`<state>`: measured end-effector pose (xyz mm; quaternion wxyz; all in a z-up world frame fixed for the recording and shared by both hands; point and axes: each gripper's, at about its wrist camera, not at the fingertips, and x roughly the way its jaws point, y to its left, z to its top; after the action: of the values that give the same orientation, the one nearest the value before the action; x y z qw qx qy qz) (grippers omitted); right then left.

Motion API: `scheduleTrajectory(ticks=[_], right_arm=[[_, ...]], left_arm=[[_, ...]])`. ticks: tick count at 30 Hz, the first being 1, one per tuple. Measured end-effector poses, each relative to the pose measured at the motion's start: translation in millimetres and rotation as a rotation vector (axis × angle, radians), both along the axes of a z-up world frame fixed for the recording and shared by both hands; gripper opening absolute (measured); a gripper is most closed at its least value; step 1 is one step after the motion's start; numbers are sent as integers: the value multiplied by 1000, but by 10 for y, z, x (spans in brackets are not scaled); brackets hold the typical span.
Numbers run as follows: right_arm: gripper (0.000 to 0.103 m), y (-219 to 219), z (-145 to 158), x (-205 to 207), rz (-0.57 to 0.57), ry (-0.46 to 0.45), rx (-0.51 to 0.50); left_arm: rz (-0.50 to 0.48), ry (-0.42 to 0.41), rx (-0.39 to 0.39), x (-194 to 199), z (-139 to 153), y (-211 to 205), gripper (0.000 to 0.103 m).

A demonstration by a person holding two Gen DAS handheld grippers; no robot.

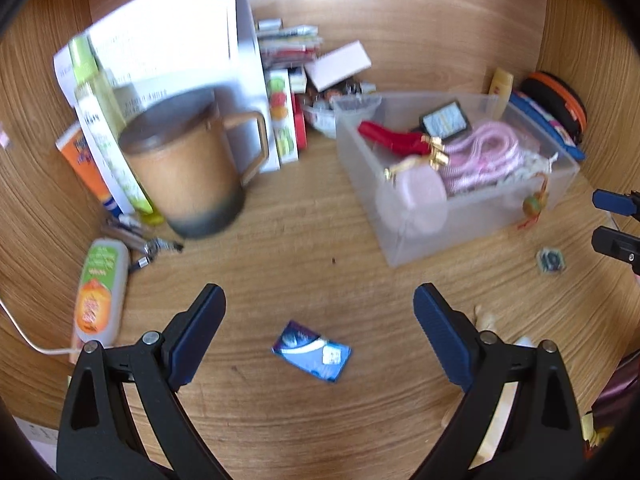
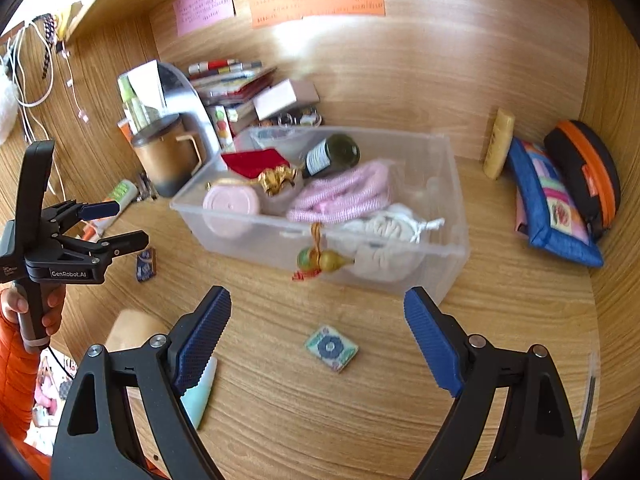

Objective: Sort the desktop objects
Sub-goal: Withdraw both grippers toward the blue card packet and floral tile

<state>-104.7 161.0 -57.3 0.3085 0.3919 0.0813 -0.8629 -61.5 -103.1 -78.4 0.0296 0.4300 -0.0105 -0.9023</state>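
Note:
A clear plastic bin [image 1: 404, 240] [image 2: 448, 160] holds a pink cord, a red pouch, a pink round case and a dark bottle [image 2: 332, 156]. A small blue packet [image 1: 312, 351] lies flat on the desk between my left gripper's [image 1: 318, 312] open fingers; it also shows in the right wrist view [image 2: 145, 265]. A small square patterned packet [image 2: 331, 347] lies between my right gripper's [image 2: 318, 316] open fingers, also seen in the left wrist view [image 1: 551, 261]. Both grippers are empty and hover above the desk. The left gripper shows at the left in the right wrist view [image 2: 120, 224].
A brown lidded mug [image 1: 188, 168], tubes, pens and stacked boxes crowd the back left. A blue patterned pouch [image 2: 552, 208] and a black-orange case [image 2: 588, 168] lean at the right wall. A gourd charm [image 2: 324, 260] hangs at the bin's front. A pale tube [image 2: 200, 392] lies near the right gripper's left finger.

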Motion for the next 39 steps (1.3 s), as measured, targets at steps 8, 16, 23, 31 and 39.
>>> scheduleTrajectory(ticks=[8, 16, 23, 31, 39], right_arm=[[87, -1, -191, 5, -10, -47, 17], [87, -73, -275, -4, 2, -61, 33], [87, -84, -428, -58, -10, -90, 54], [87, -44, -601, -174, -41, -124, 77], [87, -126, -652, -159, -11, -84, 135]], left_arm=[[11, -79, 30, 2, -273, -106, 96], [5, -102, 64, 46, -399, -117, 96], [6, -106, 118, 78, -480, -165, 96], [10, -89, 47, 90, -516, -97, 96], [13, -60, 39, 124, -509, -106, 88]])
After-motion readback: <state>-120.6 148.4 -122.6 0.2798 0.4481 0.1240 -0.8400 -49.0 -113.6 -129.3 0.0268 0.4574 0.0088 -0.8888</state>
